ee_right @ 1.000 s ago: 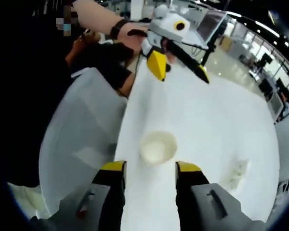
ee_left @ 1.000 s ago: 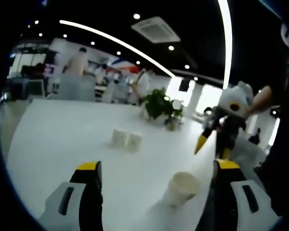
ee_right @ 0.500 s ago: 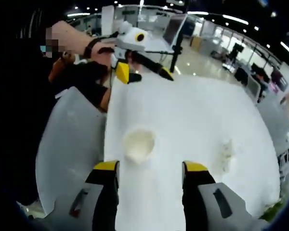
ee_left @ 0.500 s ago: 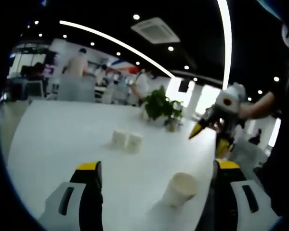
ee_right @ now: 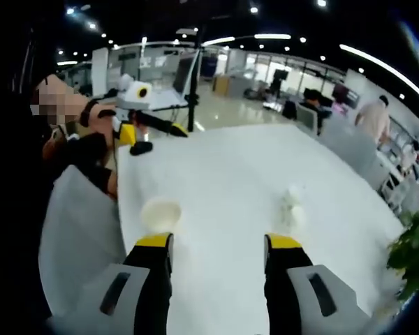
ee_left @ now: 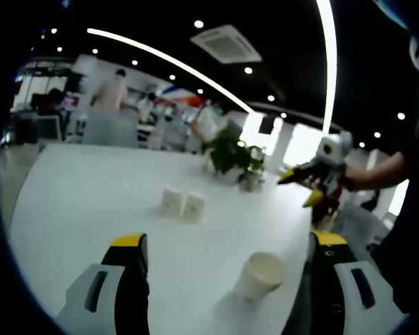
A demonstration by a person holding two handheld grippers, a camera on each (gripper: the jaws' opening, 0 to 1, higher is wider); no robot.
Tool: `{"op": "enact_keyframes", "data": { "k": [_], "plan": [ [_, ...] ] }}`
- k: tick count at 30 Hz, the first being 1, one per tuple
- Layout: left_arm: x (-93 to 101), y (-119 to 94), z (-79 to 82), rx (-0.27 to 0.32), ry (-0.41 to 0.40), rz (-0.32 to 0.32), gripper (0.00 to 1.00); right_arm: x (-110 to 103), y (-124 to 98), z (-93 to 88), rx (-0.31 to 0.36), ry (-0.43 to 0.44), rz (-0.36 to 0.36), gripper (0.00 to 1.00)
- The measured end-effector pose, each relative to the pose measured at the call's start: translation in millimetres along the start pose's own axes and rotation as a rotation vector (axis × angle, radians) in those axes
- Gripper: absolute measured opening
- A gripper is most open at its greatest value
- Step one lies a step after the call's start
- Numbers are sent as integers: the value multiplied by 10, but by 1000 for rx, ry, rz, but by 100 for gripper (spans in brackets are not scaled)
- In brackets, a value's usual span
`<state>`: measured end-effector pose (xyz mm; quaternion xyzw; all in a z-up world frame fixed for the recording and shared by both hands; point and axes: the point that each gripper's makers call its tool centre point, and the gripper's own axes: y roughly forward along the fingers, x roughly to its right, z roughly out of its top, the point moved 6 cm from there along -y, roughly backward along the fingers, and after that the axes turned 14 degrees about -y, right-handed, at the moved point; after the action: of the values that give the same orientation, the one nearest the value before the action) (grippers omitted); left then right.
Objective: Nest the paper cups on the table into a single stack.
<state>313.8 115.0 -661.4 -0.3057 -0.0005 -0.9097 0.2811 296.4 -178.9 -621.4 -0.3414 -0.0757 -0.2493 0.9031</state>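
A white paper cup (ee_left: 260, 276) stands upright, mouth up, on the white table (ee_left: 77, 202), just inside my left gripper's (ee_left: 228, 241) right jaw. That gripper is open and holds nothing. Two more small white cups (ee_left: 183, 203) sit side by side farther off, mid-table. My right gripper (ee_left: 300, 188) hangs in the air at the right, jaws apart and holding nothing. In the right gripper view, the near cup (ee_right: 160, 213) lies ahead of the left jaw of the open right gripper (ee_right: 218, 241). The cup pair (ee_right: 293, 204) is beyond the right jaw, and the left gripper (ee_right: 153, 132) hovers at the table's far end.
A potted green plant (ee_left: 230, 152) stands at the table's far side, also at the edge (ee_right: 412, 251). A white chair back (ee_right: 77, 230) borders the table (ee_right: 216, 174) beside the near cup. People and desks fill the office behind. A person's arm (ee_right: 63, 112) holds the left gripper.
The right gripper has tilted up from looking down on the near cup to looking across the table. In the left gripper view it has shifted and turned. The cups have not moved.
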Motion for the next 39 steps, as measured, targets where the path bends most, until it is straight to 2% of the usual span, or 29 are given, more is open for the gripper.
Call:
{"op": "enact_keyframes", "data": {
  "k": [3, 5, 11, 14, 18, 21, 25, 29, 35, 39],
  "plan": [
    [-10, 17, -10, -6, -1, -2, 94, 42, -46, -56, 9, 47, -42, 51],
    [-10, 22, -15, -8, -7, -3, 94, 73, -64, -65, 47, 84, -86, 52],
    [-5, 11, 19, 6, -4, 1, 94, 63, -48, -164, 100, 229, -137, 64],
    [4, 10, 33, 6, -3, 2, 94, 55, -40, -271, 82, 261, -151, 70],
    [18, -1, 42, 6, -1, 5, 94, 78, -61, -342, 97, 311, -194, 82],
    [21, -5, 42, 3, 4, 7, 94, 79, -58, -385, 94, 325, -212, 92],
    [42, -3, 42, 1, 13, 12, 94, 57, -48, -432, 66, 317, -215, 99],
    [60, 21, 29, -1, 14, 11, 94, 81, -56, -456, 48, 302, -239, 100],
    [67, 49, 20, -14, 22, 10, 94, 131, -13, -488, 38, 313, -238, 100],
    [67, 66, 73, -3, 33, 16, 94, 150, 6, -468, 41, 303, -240, 100]
  ]
}}
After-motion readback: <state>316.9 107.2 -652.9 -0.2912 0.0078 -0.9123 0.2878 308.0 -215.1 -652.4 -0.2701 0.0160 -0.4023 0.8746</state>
